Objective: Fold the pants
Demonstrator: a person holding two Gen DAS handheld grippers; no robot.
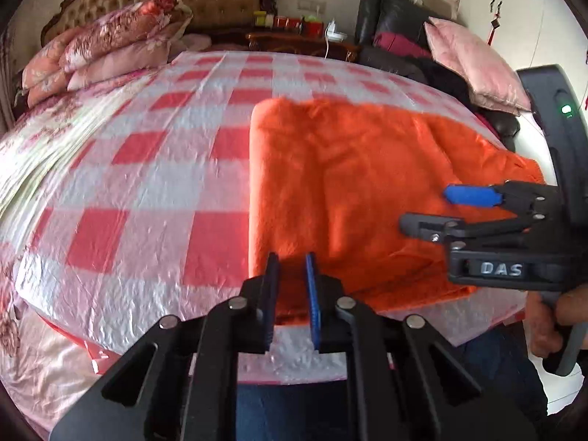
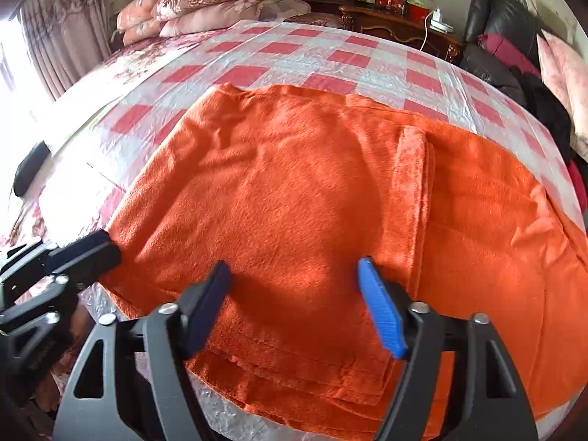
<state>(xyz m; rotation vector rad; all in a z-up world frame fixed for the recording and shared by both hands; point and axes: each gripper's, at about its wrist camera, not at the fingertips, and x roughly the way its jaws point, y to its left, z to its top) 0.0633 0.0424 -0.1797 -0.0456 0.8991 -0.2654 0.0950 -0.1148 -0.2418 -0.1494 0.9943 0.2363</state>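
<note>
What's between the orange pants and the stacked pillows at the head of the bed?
Only bare checked cover: nothing lies between the pants and pillows, shown in the right wrist view.

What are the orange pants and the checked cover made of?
The pants look like soft fleece or plush: a fuzzy, matte nap that catches the light. The cover looks like thin plastic sheeting: shiny and finely crinkled. Neither can be told for sure by sight alone.

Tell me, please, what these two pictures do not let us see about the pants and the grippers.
- Orange pants: right end cut off by the right wrist view's edge.
- Near hem: partly hidden behind the right gripper.
- Left gripper: left wrist view cannot show whether it pinches the cloth.
</note>
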